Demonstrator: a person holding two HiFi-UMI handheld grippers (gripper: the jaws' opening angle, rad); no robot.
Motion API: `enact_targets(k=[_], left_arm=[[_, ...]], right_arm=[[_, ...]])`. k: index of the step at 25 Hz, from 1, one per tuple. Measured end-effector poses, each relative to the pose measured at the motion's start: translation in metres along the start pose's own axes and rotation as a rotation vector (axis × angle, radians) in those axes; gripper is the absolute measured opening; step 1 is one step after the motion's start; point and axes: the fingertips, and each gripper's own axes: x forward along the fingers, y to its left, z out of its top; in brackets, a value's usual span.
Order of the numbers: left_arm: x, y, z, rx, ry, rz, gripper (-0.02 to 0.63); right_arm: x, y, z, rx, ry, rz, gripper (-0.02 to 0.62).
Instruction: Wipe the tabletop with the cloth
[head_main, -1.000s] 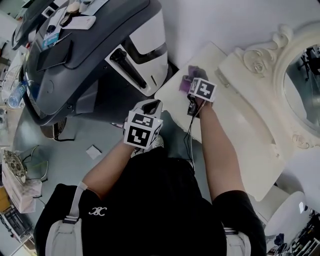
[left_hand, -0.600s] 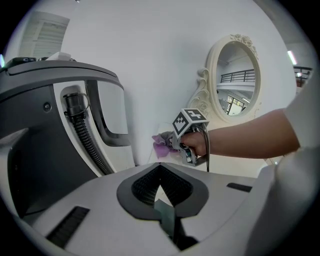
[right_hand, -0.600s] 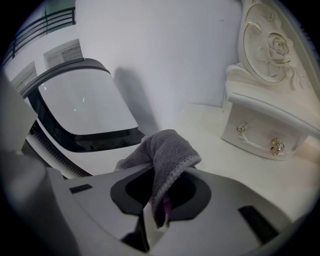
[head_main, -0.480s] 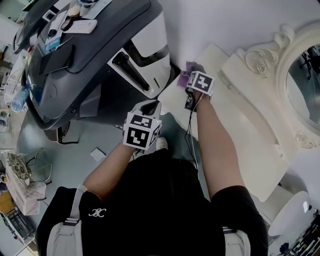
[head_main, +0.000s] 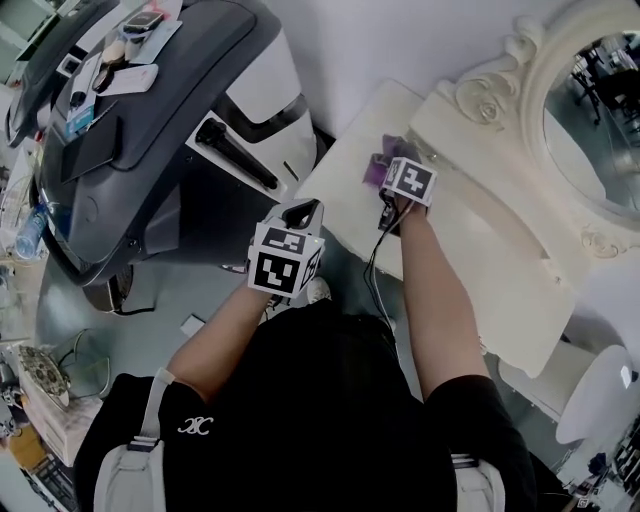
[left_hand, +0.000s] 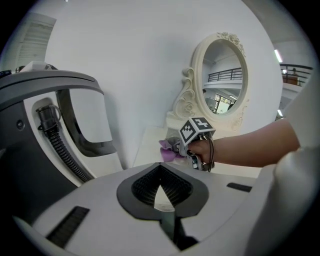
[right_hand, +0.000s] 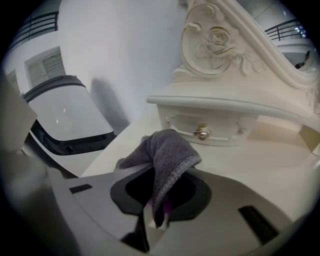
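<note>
Pinching bunched cloth (right_hand: 165, 150) in right gripper (right_hand: 157, 215) jaws, on cream surface (head_main: 345, 195) near its drawer | holding left gripper (left_hand: 160, 192) jaws together, empty, off surface | judging cloth soft, light, limp: gripping gathered fold.

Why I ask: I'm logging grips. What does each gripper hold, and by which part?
The right gripper pinches the cloth by a folded edge; the rest bunches ahead of it. The left gripper holds nothing.
</note>
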Motion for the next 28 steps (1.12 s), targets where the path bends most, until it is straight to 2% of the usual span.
enact_targets(k=[6, 13, 20, 26, 28], left_arm=[[0.022, -0.048, 0.017, 0.079, -0.004, -0.118, 0.000], [0.042, -0.118, 0.030, 0.155, 0.005, -0.219, 0.000], [0.056, -0.163, 0.035, 0.187, 0.015, -0.240, 0.000], [0.066, -0.193, 0.034, 0.201, 0.040, -0.220, 0.000], [0.070, -0.202, 0.032, 0.202, 0.052, -0.209, 0.000]], right_arm=[[-0.033, -0.084, -0.025, 0.083, 0.002, -0.080, 0.064], [-0.079, -0.208, -0.056, 0.207, -0.037, -0.248, 0.064], [-0.122, -0.323, -0.083, 0.252, -0.067, -0.409, 0.064], [-0.129, -0.384, -0.084, 0.261, -0.056, -0.436, 0.064], [-0.133, -0.409, -0.076, 0.209, -0.085, -0.475, 0.064]])
